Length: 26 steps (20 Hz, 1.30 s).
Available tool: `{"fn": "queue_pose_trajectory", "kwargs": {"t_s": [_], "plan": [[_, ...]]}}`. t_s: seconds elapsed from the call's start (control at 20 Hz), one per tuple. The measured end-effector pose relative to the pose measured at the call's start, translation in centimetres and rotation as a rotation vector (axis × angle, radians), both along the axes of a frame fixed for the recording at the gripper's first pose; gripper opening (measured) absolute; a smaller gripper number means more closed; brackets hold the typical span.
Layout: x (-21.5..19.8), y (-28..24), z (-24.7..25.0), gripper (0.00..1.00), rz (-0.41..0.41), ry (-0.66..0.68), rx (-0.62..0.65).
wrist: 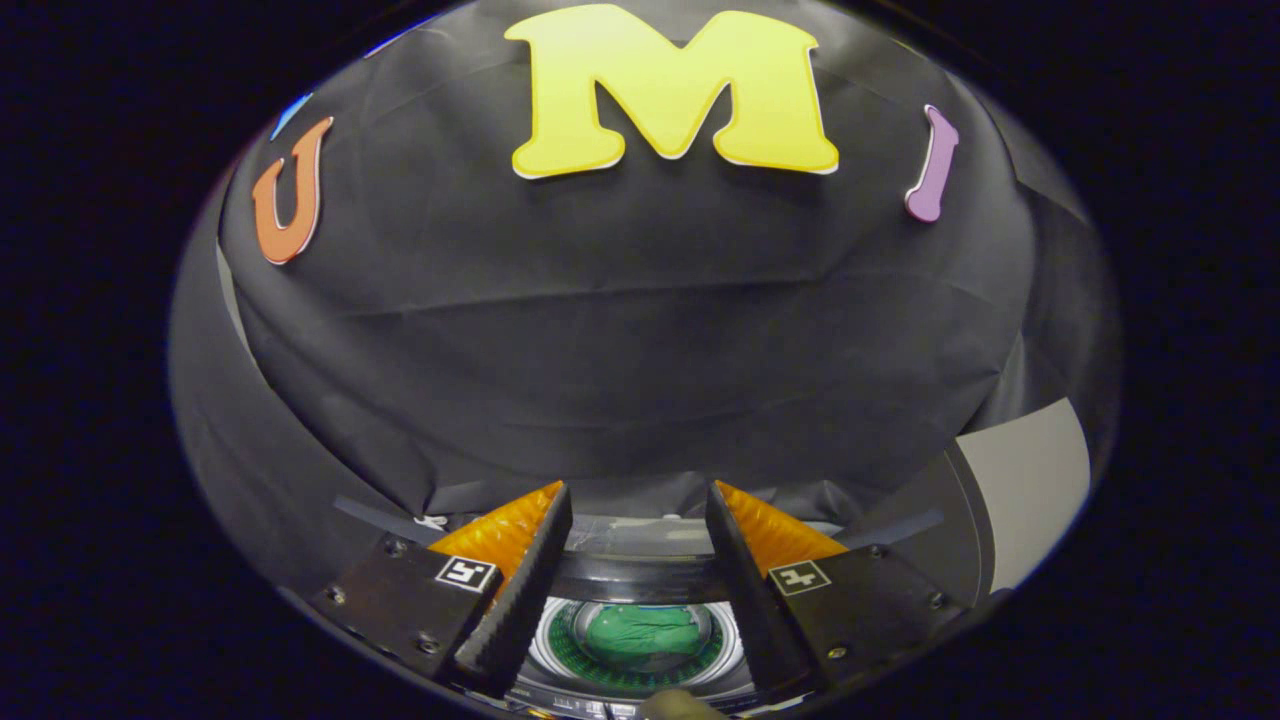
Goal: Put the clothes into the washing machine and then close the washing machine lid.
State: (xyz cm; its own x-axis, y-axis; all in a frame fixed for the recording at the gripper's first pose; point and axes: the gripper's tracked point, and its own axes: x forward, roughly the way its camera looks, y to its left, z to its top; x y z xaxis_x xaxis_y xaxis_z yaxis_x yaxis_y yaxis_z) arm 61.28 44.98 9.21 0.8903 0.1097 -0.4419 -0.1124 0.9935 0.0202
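Gripper (638, 545), two-fingered, hand-held: fingers are spread wide apart with nothing pinched between them; each finger (515, 590) is seen angled inward toward its tip, with a square printed marker on the dark block at its base; beyond the tips, the black cloth wall of the booth is seen.

Washing machine, small, round-topped (640, 575): seen below and between the fingers, looked down into from above; a dark curved band is noted at its far side, though whether this is the raised lid or the rim cannot be told; the round drum opening, ringed in pale plastic with a green-patterned inner wall (640, 678), is seen uncovered.

Clothes, one crumpled green fabric piece (642, 632): lying inside the drum, at its middle, between the two fingers and lower than them; touched by neither finger; the bundle is bunched into a rough oval whose long axis runs across from finger to finger; no clear front or pointing end is made out, the cloth being wadded.

Progress, as judged: the loading step is taken as done, the garment being already in the drum and released; the lid-closing step is taken as not yet done; the lid's hinge side and present angle cannot be read.

Pale grey panel (1030, 480): noted at the right, beside the cloth wall.
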Motion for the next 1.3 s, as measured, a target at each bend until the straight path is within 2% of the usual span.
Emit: {"fn": "queue_pose_trajectory", "kwargs": {"t_s": [0.7, 1.3], "plan": [[-4.8, -0.3, -2.3, 0.85, 0.017, -0.011, -0.002], [-10.1, -0.3, -6.8, 0.82, 0.058, 0.079, -0.026]]}}
